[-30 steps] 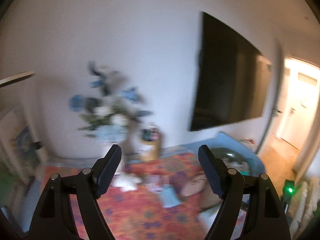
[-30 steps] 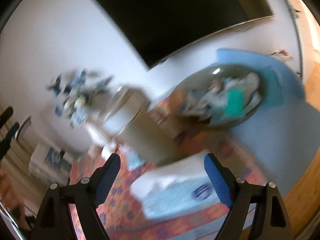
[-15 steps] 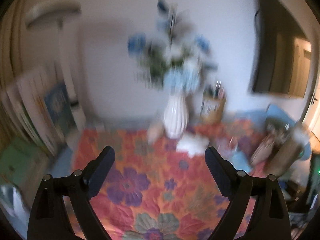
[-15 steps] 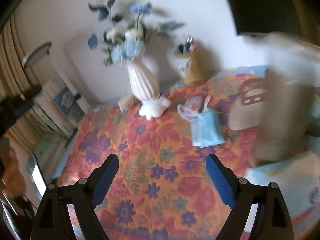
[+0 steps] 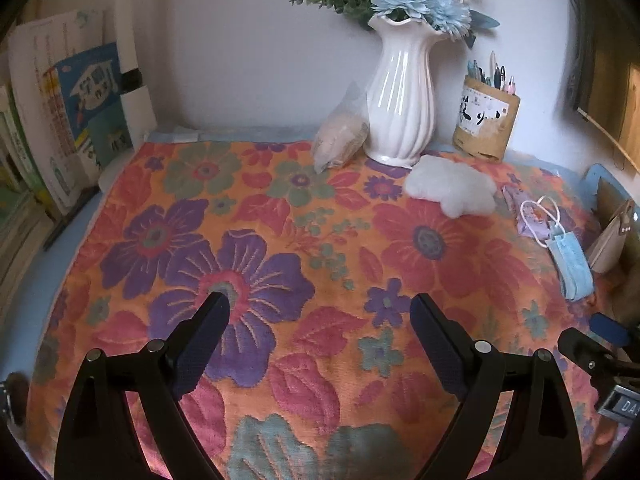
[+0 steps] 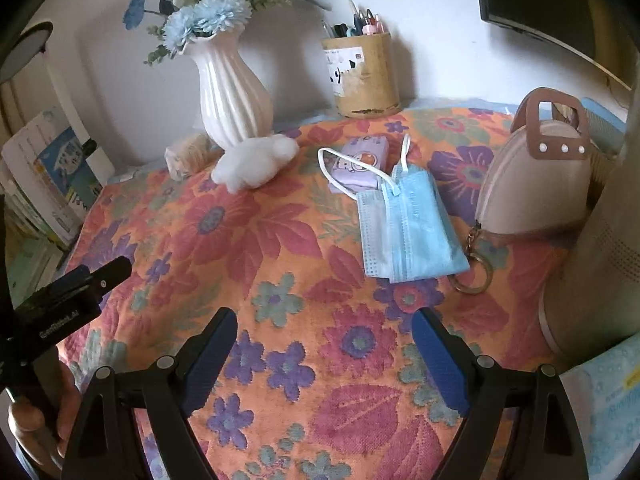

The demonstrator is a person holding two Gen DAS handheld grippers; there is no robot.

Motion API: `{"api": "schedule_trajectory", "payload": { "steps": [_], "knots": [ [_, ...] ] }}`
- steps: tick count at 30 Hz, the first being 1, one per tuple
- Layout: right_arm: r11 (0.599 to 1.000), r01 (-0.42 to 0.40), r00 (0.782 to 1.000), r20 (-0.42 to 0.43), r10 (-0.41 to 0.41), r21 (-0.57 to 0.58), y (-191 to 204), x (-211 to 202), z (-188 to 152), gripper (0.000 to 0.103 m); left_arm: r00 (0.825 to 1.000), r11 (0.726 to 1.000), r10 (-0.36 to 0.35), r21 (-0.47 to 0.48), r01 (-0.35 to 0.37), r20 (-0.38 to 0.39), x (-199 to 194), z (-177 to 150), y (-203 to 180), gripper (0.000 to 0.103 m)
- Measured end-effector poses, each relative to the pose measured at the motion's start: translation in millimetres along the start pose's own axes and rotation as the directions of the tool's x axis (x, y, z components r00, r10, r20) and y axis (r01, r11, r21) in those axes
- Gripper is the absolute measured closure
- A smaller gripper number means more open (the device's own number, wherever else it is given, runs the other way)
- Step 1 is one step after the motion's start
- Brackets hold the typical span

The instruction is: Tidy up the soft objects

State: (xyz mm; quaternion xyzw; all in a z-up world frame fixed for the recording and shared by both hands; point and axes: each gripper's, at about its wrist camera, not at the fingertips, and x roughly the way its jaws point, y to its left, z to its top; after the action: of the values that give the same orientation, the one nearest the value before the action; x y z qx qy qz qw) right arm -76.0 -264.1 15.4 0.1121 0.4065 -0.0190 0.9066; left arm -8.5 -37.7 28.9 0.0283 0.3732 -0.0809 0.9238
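A white cotton wad (image 5: 450,190) (image 6: 254,160) lies on the floral cloth by the vase foot. A clear bag of beige stuffing (image 5: 340,140) (image 6: 188,154) leans left of the vase. Blue face masks (image 6: 404,224) (image 5: 570,266) lie beside a purple tissue pack (image 6: 360,162) (image 5: 530,216). My left gripper (image 5: 320,336) is open and empty above the cloth's near middle. My right gripper (image 6: 324,344) is open and empty, well short of the masks. The left gripper's body also shows in the right wrist view (image 6: 64,300).
A white vase with blue flowers (image 5: 402,92) (image 6: 232,88) and a pen holder (image 5: 486,124) (image 6: 366,74) stand at the back wall. A beige handbag (image 6: 536,176) and a tall grey cylinder (image 6: 600,264) stand right. Books (image 5: 60,128) stand left. A tissue packet (image 6: 604,412) lies near right.
Both cameras swung down from the wall and TV onto the floral cloth and steadied; the blur is gone. Both grippers stay open and empty.
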Motion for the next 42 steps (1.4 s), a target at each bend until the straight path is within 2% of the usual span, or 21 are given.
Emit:
{"api": "schedule_trajectory", "payload": {
  "steps": [3, 6, 26, 42],
  "knots": [
    [1.000, 0.014, 1.000, -0.021, -0.014, 0.000, 0.4, 4.3, -0.7, 0.007, 1.000, 1.000, 0.000, 0.013, 0.000, -0.009, 1.9, -0.7, -2.7, 0.012],
    [1.000, 0.026, 0.998, -0.050, -0.026, 0.003, -0.3, 10.6, 0.3, 0.007, 1.000, 1.000, -0.002, 0.014, 0.002, -0.025, 6.0, 0.4, -1.7, 0.012],
    [0.999, 0.039, 0.997, -0.069, -0.040, -0.017, 2.9, 13.7, 0.5, 0.000, 0.999, 1.000, 0.001, 0.020, 0.000, -0.046, 10.0, 0.4, -3.7, 0.011],
    [0.999, 0.044, 0.996, -0.073, -0.046, -0.022, 3.5, 14.6, 0.3, 0.000, 0.999, 1.000, 0.001, 0.026, 0.000, -0.048, 10.6, -0.5, -5.1, 0.011]
  ]
}}
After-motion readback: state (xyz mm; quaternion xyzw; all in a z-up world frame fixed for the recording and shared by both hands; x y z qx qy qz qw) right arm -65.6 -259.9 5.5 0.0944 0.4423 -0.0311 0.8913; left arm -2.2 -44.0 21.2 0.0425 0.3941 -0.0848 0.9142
